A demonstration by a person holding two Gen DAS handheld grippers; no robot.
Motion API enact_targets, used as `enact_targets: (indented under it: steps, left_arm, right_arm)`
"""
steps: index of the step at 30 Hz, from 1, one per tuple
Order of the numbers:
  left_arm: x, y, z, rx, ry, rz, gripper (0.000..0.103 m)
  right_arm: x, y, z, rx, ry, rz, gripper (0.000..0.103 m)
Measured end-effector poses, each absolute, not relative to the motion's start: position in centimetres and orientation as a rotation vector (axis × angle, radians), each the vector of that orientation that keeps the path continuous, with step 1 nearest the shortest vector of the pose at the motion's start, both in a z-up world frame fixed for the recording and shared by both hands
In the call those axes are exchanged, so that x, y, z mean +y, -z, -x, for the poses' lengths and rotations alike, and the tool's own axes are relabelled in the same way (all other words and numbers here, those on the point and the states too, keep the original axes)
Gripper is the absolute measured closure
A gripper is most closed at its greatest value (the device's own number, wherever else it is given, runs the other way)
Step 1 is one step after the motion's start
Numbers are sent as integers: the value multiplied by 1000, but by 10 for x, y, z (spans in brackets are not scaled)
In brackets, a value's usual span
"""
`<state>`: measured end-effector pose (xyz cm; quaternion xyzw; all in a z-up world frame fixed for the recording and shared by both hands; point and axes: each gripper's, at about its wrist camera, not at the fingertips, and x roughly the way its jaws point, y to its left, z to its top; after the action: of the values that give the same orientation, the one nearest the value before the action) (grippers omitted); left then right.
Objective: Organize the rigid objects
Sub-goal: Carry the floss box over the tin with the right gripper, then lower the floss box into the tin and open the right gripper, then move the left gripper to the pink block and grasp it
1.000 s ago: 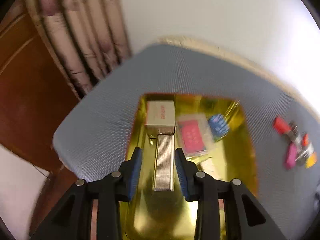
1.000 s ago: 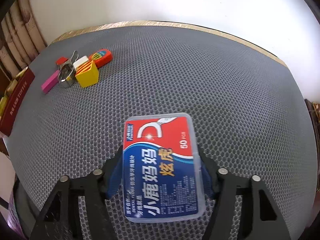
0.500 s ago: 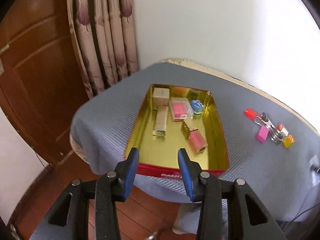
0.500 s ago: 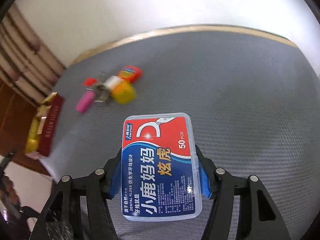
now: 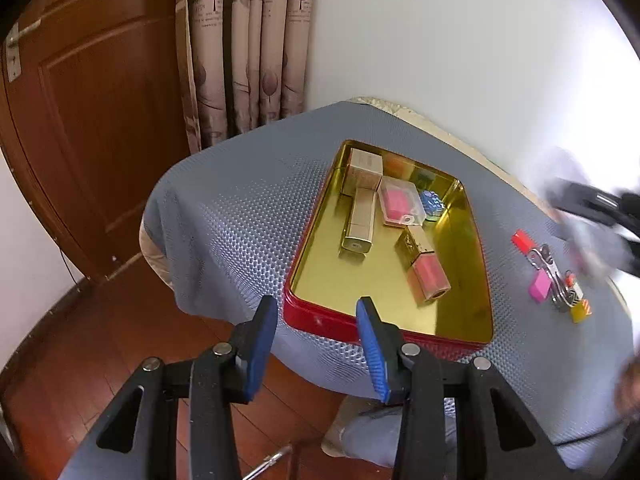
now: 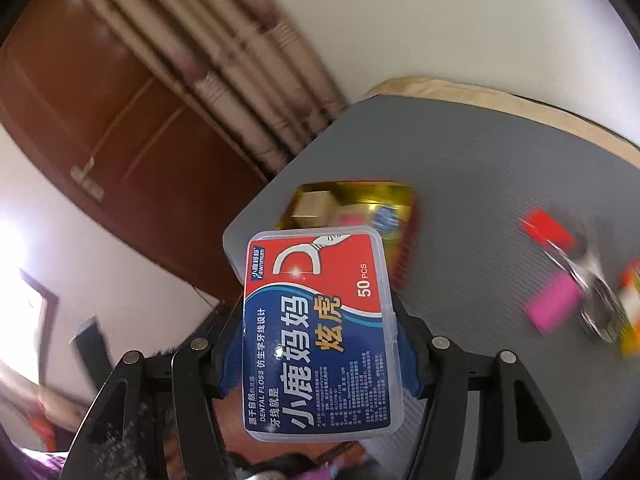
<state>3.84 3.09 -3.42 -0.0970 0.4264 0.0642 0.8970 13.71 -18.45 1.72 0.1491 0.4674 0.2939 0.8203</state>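
Dental floss box (image 6: 320, 336) — clamped between right gripper (image 6: 320, 344) fingers, above tin (image 6: 400, 194).

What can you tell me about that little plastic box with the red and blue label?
The dental floss box is a flat, clear plastic case with rounded corners and a glossy label, red on top and blue below, with a floss pick drawing, Chinese lettering, "DENTAL FLOSS" and "50 PCS". It looks shut. The right gripper clamps its two long sides and holds it in the air, label toward the camera, ahead of the gold tin.
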Motion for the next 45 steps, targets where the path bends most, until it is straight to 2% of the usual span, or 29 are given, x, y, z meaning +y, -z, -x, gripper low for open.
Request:
enact_targets:
  steps: [6, 18, 19, 20, 23, 25, 27, 29, 31, 37, 42, 45]
  left_arm:
    - [26, 40, -41, 900, -96, 193, 61]
    - [30, 56, -49, 960, -81, 219, 61]
    - [30, 56, -49, 962, -79, 223, 61]
    - [29, 57, -49, 965, -77, 224, 61]
    - [26, 58, -47, 970, -70, 206, 61]
    - [24, 56, -46, 962, -72, 192, 61]
    - [21, 54, -43, 944, -73, 176, 61]
    - [16, 52, -41, 935, -49, 166, 61]
    - [4, 53, -40, 943, 21, 142, 61]
    - [-49, 45, -25, 914, 220, -26, 61]
    - [-122, 30, -25, 832, 417, -216, 61]
    - [-166, 30, -51, 856, 526, -267, 59]
  right_arm:
    - [-123, 28, -196, 1094, -577, -236, 45]
    - [-108, 70, -234, 1154, -489, -207, 43]
    - [-110, 69, -234, 1147, -494, -220, 40]
    - [-114, 67, -234, 1137, -507, -252, 32]
    - [-126, 56, -231, 1087, -509, -297, 29]
    - [-145, 44, -218, 1026, -523, -337, 28]
    - [-174, 32, -198, 939, -517, -381, 24]
    - [-213, 27, -169, 860, -453, -392, 9]
    - [-257, 31, -137, 816, -333, -363, 6]
    - [-398, 77, -54, 905, 115, -132, 6]
    - [-480, 93, -7, 919, 297, -155, 6]
    - [-506, 93, 4, 881, 297, -279, 5]
